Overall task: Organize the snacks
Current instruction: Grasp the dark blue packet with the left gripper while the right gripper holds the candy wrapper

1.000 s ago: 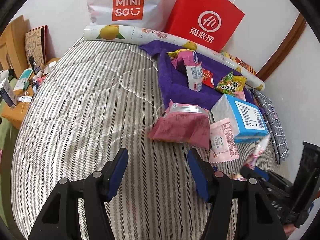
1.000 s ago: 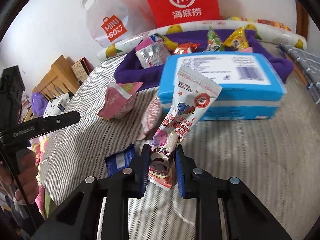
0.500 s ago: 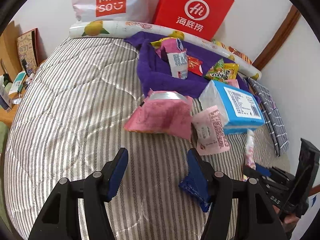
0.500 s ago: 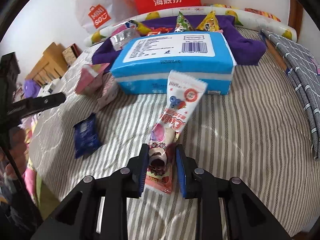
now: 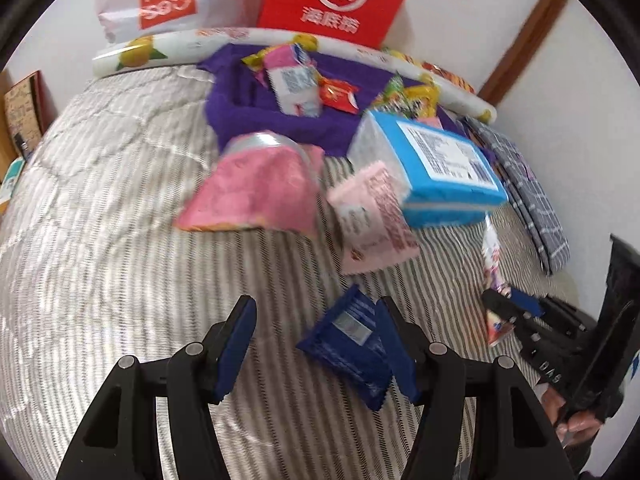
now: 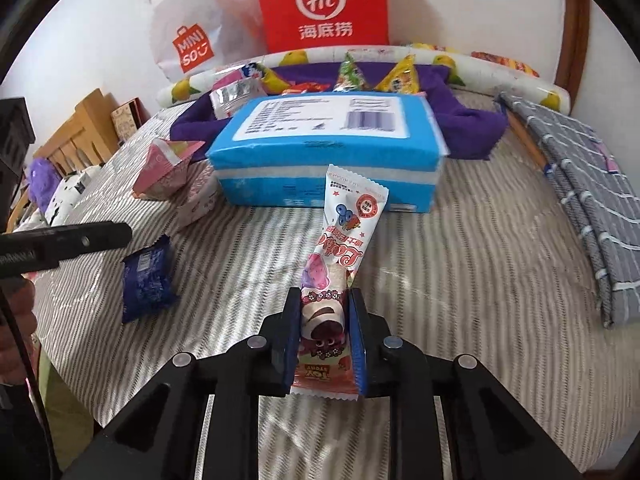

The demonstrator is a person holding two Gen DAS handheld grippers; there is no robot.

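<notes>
Blue-padded right gripper (image 6: 325, 334) angled down, jaws pinching candy wrapper (image 6: 338, 276); left gripper (image 5: 316, 344) jaws spread over navy packet (image 5: 347, 350).

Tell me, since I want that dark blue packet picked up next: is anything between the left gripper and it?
Nothing visible. The dark blue packet lies on the striped bedcover, between the open left gripper fingers, beside the right-hand one.

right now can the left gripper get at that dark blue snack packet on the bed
Probably yes. The left gripper is open with the dark blue packet lying flat on the striped bed by its right finger, nothing covering it.
</notes>
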